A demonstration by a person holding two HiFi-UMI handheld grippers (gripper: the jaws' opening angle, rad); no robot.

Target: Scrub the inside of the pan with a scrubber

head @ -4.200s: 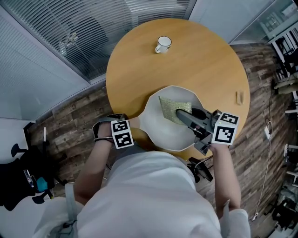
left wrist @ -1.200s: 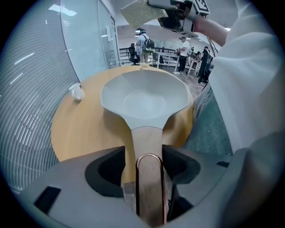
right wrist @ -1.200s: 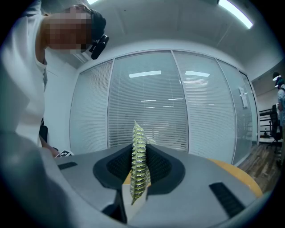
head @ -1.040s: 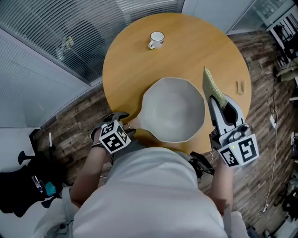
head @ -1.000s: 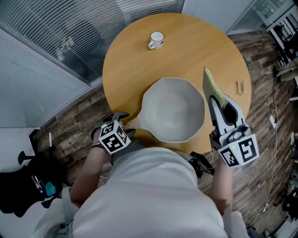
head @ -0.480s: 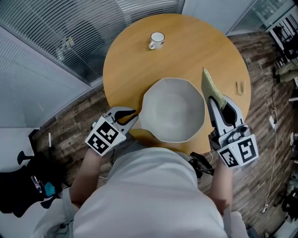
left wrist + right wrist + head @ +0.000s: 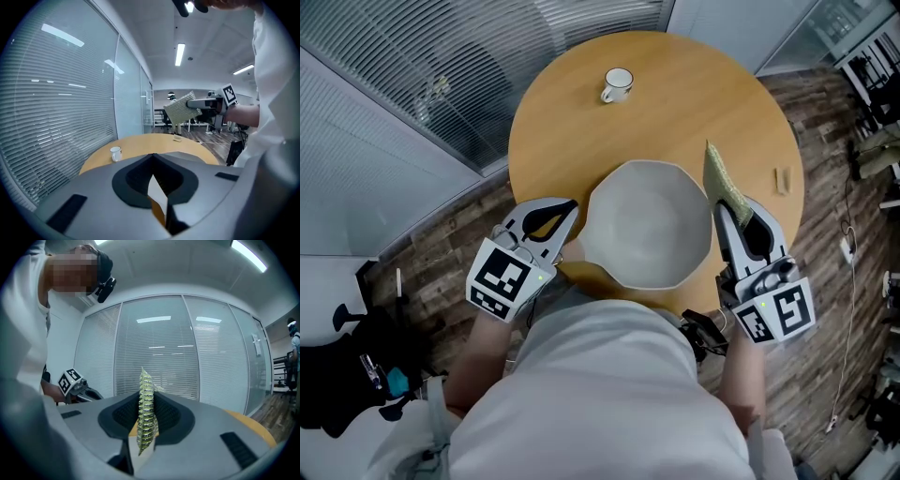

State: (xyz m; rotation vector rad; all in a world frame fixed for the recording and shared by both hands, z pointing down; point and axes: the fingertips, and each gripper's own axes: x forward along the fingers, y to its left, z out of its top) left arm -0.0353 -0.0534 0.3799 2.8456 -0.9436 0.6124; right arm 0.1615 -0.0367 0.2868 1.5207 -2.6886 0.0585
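A white pan (image 7: 647, 225) sits empty on the round wooden table (image 7: 581, 131), at its near edge. To the right of the pan, my right gripper (image 7: 719, 207) is shut on a green-yellow scrubber (image 7: 722, 180), which stands up edgewise between its jaws (image 7: 146, 411). At the pan's left rim hovers my left gripper (image 7: 572, 204); its jaws have just been closing and now meet with nothing between them (image 7: 152, 158). From the left gripper view the scrubber (image 7: 183, 107) shows raised above the table.
A white mug (image 7: 619, 84) stands at the table's far side, also seen as a mug (image 7: 115, 153) past the left jaws. A small wooden block (image 7: 782, 180) lies near the right edge. Glass walls with blinds run behind the table; dark gear (image 7: 347, 375) sits on the floor at left.
My left gripper has risen from low beside the pan's handle, tilted up toward the table and closed its jaws empty. The right gripper with the scrubber has hardly moved.
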